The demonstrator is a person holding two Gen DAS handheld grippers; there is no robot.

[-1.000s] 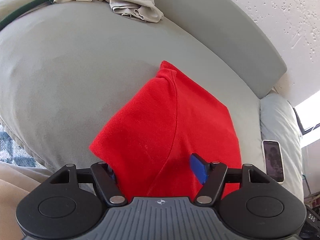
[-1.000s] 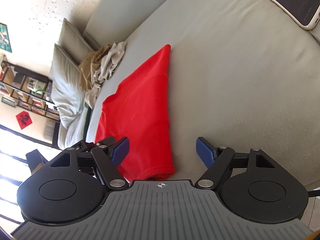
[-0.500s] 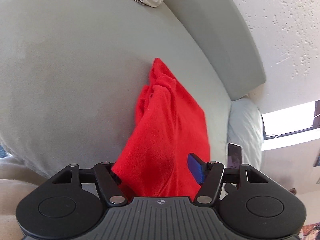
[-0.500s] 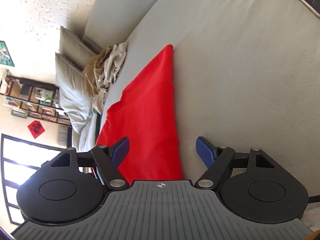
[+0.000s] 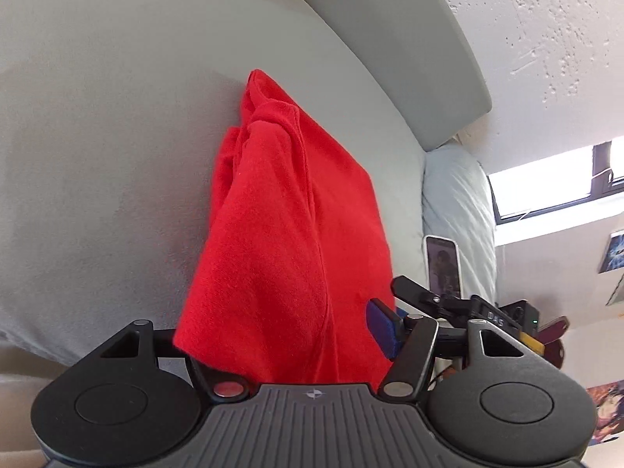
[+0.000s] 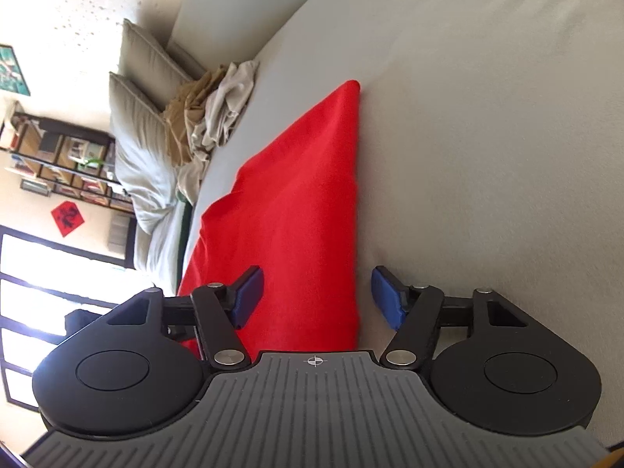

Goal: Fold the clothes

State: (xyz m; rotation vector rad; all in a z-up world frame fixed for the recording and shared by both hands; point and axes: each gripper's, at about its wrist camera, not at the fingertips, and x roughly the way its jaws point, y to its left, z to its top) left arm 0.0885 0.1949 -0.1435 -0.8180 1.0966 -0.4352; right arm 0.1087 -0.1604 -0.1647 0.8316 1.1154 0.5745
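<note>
The red garment (image 5: 273, 234) is stretching lengthwise away from both grippers across the grey bed (image 5: 97, 136), its near end draping between the spread fingers of the left gripper (image 5: 280, 335). The right gripper (image 6: 314, 296) is hovering with fingers spread over the cloth's right edge; whether either is touching the cloth is unclear

A wide grey sofa (image 5: 97, 124) fills both views, its seat smooth and evenly lit. A grey backrest (image 5: 397, 39) runs along the far side below a white, pitted wall (image 5: 546, 39). In the left wrist view a pale cushion (image 5: 456, 202) sits at the sofa's right end, with a bright window (image 5: 546, 179) beyond it and posters (image 5: 614, 253) on the wall. In the right wrist view two grey pillows (image 6: 136, 89) stand at the far left end, a dark bookshelf (image 6: 58, 163) behind them, a red paper sign (image 6: 67, 218) below it, and a sunlit window (image 6: 46, 292) at near left.
</note>
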